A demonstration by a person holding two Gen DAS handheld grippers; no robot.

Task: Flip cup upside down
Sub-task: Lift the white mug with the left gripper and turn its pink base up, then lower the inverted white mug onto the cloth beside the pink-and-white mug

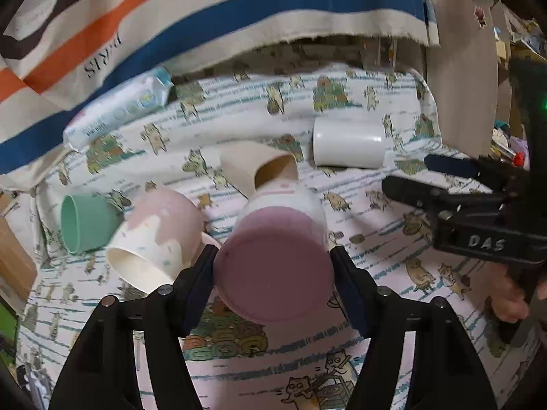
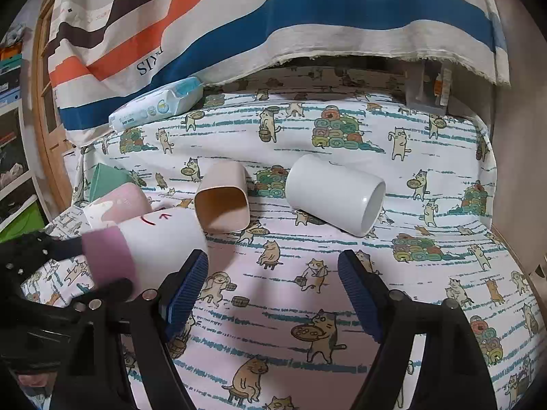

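My left gripper [image 1: 273, 266] is shut on a white cup with a pink base [image 1: 275, 259], its base turned toward the camera, tilted above the bed. The same cup shows in the right wrist view [image 2: 143, 246], held at the left. My right gripper [image 2: 273, 273] is open and empty above the cat-print sheet; it also shows at the right of the left wrist view [image 1: 410, 177]. Other cups lie on their sides: a white cylinder [image 2: 335, 194], a beige square cup [image 2: 222, 201], a pink and cream cup [image 1: 154, 235], a green cup [image 1: 85, 222].
The cat-print sheet [image 2: 307, 307] covers the bed. A pack of wipes [image 2: 157, 104] lies at the back left under a striped cloth [image 2: 239, 17]. A wooden board [image 1: 461, 68] stands at the right. Shelves [image 2: 13, 136] are at the far left.
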